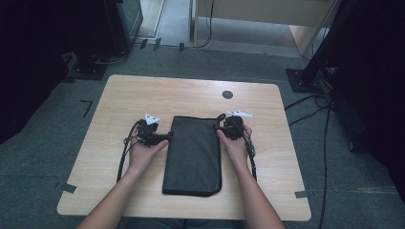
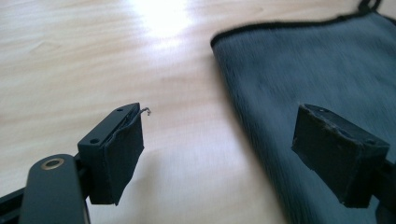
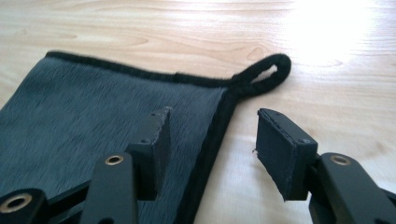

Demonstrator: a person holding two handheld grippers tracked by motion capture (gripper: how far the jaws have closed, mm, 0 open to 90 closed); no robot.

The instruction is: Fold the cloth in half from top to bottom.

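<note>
High view: we look forward and down on the whole table (image 1: 143, 95). Both gripper views sit low and close over the tabletop, and all three share the dark cloth (image 1: 193, 155) (image 2: 299, 70) (image 3: 93, 116).

We see a pouch (image 1: 193, 155) flat at the table's (image 1: 119, 102) middle, left gripper (image 1: 165, 137) at its left edge, right gripper (image 1: 219, 125) at its right (loop (image 3: 261, 74) just ahead), both jaws parted.
</note>
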